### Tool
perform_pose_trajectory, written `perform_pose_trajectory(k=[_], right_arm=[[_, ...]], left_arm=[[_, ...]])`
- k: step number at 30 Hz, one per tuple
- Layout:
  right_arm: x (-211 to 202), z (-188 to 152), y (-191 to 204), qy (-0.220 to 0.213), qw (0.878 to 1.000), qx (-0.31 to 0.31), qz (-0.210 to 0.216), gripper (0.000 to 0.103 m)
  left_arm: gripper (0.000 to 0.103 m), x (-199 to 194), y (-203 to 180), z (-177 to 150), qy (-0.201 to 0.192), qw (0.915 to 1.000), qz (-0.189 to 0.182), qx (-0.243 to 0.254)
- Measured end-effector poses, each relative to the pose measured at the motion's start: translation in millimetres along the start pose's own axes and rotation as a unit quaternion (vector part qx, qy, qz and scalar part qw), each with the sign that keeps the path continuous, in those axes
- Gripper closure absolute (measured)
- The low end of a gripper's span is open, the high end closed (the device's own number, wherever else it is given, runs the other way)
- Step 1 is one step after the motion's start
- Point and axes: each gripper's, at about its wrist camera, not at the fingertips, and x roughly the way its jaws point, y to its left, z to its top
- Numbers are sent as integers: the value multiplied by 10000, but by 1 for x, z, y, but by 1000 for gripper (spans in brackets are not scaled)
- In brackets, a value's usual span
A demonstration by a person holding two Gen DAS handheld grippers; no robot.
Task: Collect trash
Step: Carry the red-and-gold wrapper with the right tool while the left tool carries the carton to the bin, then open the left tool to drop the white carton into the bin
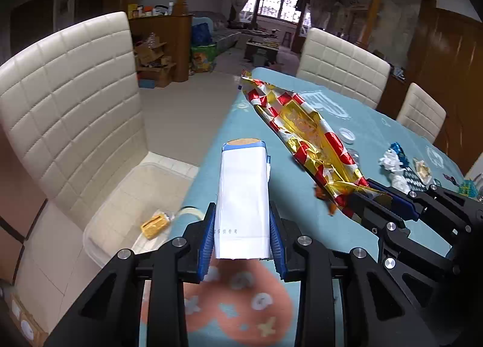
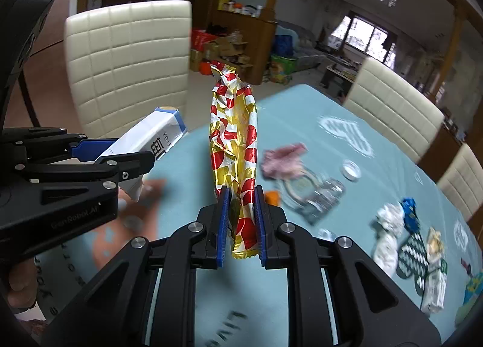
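Nearest the left wrist camera, the left gripper has its blue-padded jaws closed on the lower end of a white carton with a blue band and a tan top; the carton sticks straight out ahead of the fingers, above the edge of the table and its pale blue cloth with a coral patch. In the right wrist view the right gripper has its jaws drawn close together, clamped on the bottom end of a long crumpled foil wrapper in red, gold and white, which stands up and away from the pads to a twisted tip. The two grippers are side by side, the left one just to the left of the right, and each shows in the other's view. Below and to the left of the left gripper, a clear plastic bin sits on the tiled floor beside the table in front of a cream padded chair, with a yellow packet lying in it. To the right of the right gripper, more rubbish lies on the cloth: a pink crumpled scrap, a clear plastic wrapper, a small white lid, wads of white tissue and a blue wrapper. Two more cream chairs stand along the table's far side.
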Motion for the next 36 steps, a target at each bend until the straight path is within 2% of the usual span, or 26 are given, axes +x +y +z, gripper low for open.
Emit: perform_pose_trajectory(k=[7,17,36], right_arm=[[22,24,33,10,9996,-218,182,85],[44,47,45,-7,9994,-200,277,85],[72,50,49,151,9989,-211,384,85]], left_arm=[[71,2,31,3,-91,9992,388,-95],[71,10,67,10,-104,9964,828,-163],[69,36,84,17,43,9931,1163,-150]])
